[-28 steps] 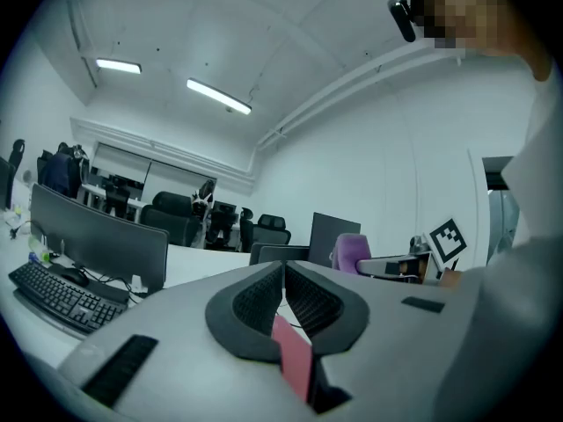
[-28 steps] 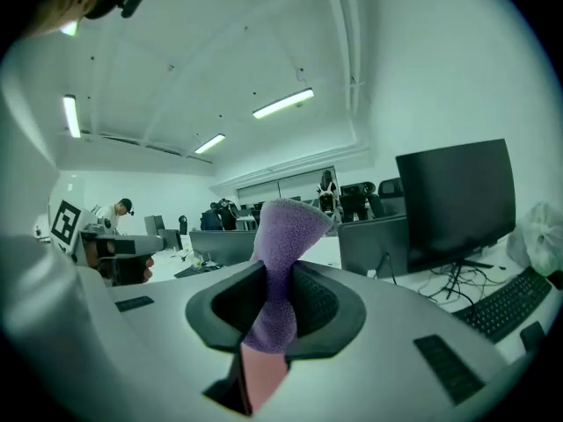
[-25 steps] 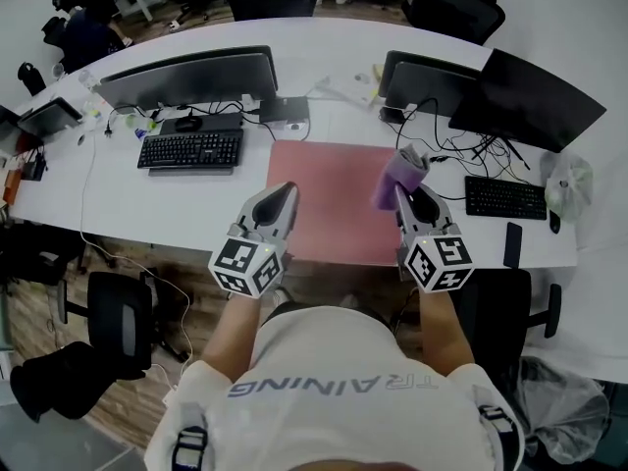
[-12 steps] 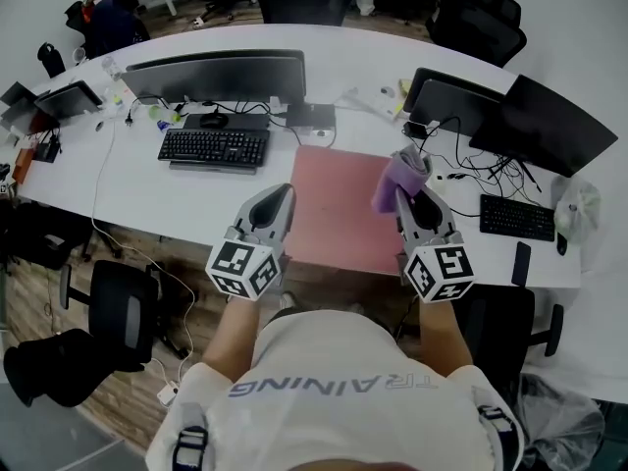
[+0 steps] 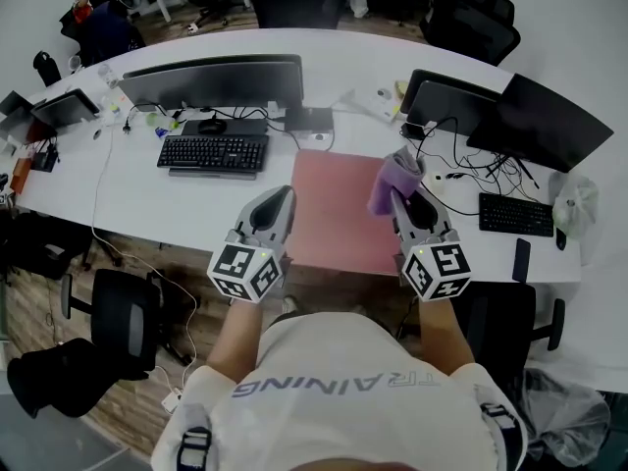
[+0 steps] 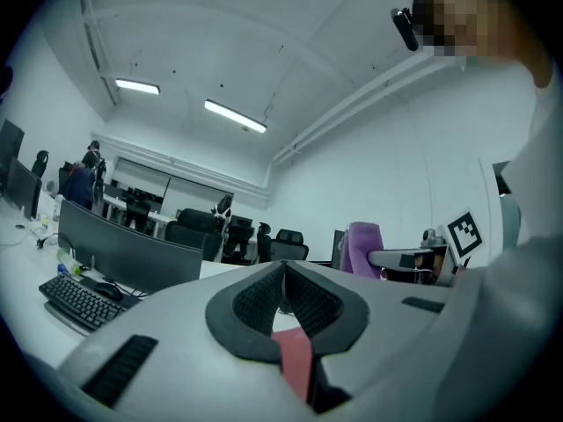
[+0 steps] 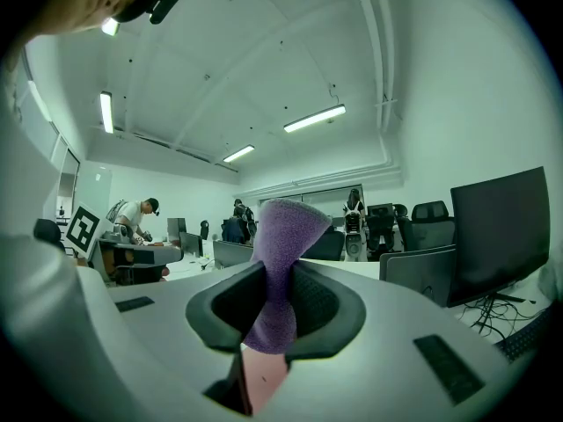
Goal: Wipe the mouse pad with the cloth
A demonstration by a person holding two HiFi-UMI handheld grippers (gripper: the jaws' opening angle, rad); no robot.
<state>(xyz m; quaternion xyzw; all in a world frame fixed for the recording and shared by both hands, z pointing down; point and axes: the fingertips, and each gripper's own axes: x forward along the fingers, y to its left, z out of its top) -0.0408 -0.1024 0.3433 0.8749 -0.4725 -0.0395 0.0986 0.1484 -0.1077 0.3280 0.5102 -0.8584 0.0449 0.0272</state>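
Cloth (image 5: 391, 178), purple, pinched between jaws of right gripper (image 5: 404, 192) above pink mouse pad (image 5: 339, 214); left gripper (image 5: 282, 197) closed, empty, near pad's left edge.

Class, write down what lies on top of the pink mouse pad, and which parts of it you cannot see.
The mouse pad looks bare where it shows. The right gripper, holding the cloth, covers its right edge; the left gripper covers its near left corner.
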